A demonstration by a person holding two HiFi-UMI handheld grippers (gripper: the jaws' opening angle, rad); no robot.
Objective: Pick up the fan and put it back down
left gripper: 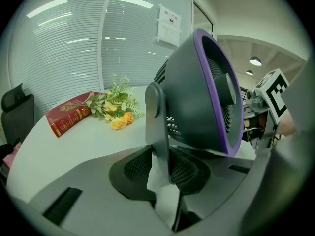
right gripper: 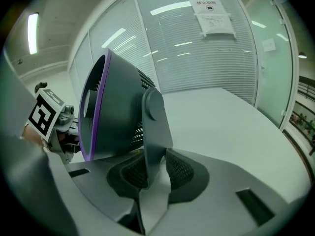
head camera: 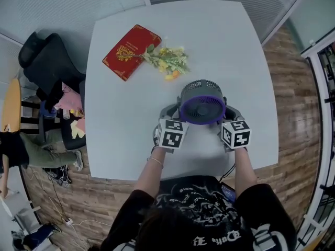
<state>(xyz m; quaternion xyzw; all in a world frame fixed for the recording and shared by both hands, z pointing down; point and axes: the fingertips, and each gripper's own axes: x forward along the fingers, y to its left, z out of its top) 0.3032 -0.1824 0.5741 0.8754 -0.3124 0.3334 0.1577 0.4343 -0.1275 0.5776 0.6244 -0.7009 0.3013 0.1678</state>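
Far left on the white table (head camera: 220, 35): red book (head camera: 131, 52), with a spray of yellow flowers (head camera: 170, 61) just to its right. Near middle: left gripper (head camera: 168, 114), jaws narrowly apart, pads clamped on the fan's (head camera: 202, 102) left side upright. Fan between both grippers, purple-rimmed face tilted up. Right gripper (head camera: 230, 114) likewise clamps the right upright. Unclear whether the fan touches the table.

The fan (head camera: 202, 102) is matt grey plastic with a smoother purple rim. The left tool (left gripper: 160, 168) and right tool (right gripper: 147, 168) are matt grey plastic with dark, mesh-textured pads (left gripper: 136, 166). The pale desk (head camera: 220, 46) looks smooth with a dull sheen, the red book (head camera: 131, 51) has a glossy gilt-printed cover, and the floor (head camera: 285, 82) is wood-grain planking.
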